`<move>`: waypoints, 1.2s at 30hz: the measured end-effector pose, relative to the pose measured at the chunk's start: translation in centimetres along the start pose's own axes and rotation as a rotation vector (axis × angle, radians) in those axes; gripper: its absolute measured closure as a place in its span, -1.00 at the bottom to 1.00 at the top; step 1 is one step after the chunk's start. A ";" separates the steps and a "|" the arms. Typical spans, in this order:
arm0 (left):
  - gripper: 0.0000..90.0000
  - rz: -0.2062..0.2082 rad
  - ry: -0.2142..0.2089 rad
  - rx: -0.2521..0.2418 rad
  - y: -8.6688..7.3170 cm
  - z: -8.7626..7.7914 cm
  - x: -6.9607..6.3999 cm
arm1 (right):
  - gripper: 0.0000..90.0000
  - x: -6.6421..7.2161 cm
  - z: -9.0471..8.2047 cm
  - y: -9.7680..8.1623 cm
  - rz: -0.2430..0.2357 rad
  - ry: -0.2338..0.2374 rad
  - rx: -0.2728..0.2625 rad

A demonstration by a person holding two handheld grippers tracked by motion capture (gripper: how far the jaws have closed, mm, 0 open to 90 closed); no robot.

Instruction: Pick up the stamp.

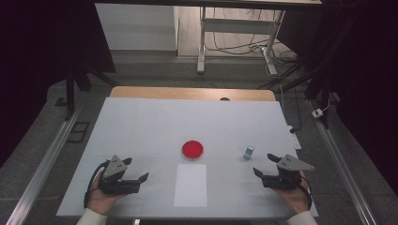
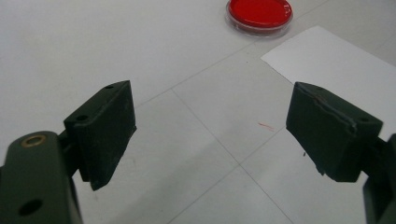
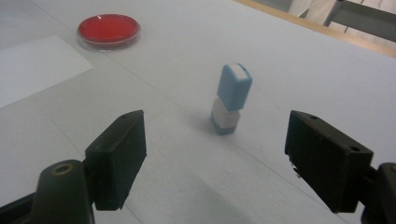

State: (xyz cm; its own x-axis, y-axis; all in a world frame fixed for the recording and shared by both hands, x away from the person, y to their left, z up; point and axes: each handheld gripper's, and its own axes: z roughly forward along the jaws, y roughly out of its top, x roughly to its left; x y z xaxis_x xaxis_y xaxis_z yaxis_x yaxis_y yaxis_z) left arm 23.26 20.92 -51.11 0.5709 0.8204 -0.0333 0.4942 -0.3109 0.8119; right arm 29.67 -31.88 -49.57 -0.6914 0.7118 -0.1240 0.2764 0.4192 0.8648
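A round red dish [image 1: 193, 149] sits near the middle of the white table cover; it also lies at the top of the left gripper view [image 2: 259, 14] and at the upper left of the right gripper view [image 3: 109, 29]. A small blue-and-white block [image 1: 248, 152] stands upright to its right, and in the right gripper view that block [image 3: 230, 98] stands just beyond the jaws. My left gripper [image 1: 136, 169] rests open at the front left, nothing between its jaws [image 2: 210, 135]. My right gripper [image 1: 264, 164] is open at the front right, a short way in front of the block [image 3: 215, 158].
A white paper sheet [image 1: 190, 184] lies in front of the dish, between my two hands. The table's wooden far edge [image 1: 192, 93] shows beyond the cover. Metal rails [image 1: 42, 168] run along both sides, and desk legs with cables [image 1: 267, 51] stand behind.
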 end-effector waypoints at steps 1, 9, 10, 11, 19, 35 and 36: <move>-0.62 -0.001 -0.002 0.001 0.0 0.1 0.0 | -0.51 0.1 0.1 0.0 -0.002 0.002 0.002; -0.62 0.002 -0.005 0.024 0.0 0.5 -0.2 | -0.48 0.2 0.2 -0.4 -0.015 -0.003 0.029; -0.62 0.001 -0.003 0.023 0.0 0.4 -0.2 | -0.47 0.2 0.1 -0.4 -0.009 -0.004 0.021; -0.62 -0.001 -0.001 0.023 0.0 0.4 -0.2 | -0.45 0.1 0.1 -0.4 -0.012 -0.006 0.018; -0.62 -0.013 0.001 0.022 -0.1 0.4 0.1 | -0.42 0.2 0.3 -0.5 -0.015 -0.004 0.033; -0.61 -0.025 0.009 0.014 -0.1 0.4 0.4 | -0.36 0.2 0.1 1.3 -0.022 -0.008 0.030; -0.61 -0.025 0.009 0.014 -0.1 0.4 0.4 | -0.36 0.2 0.1 1.5 -0.023 -0.009 0.027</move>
State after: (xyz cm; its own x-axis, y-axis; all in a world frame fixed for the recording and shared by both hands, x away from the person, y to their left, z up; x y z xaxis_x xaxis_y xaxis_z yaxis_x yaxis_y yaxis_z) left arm 23.65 21.09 -51.42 0.5525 0.8321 -0.0483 0.5173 -0.2970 0.8026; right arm 30.04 -31.08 -48.34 -0.6918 0.7066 -0.1484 0.2785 0.4508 0.8480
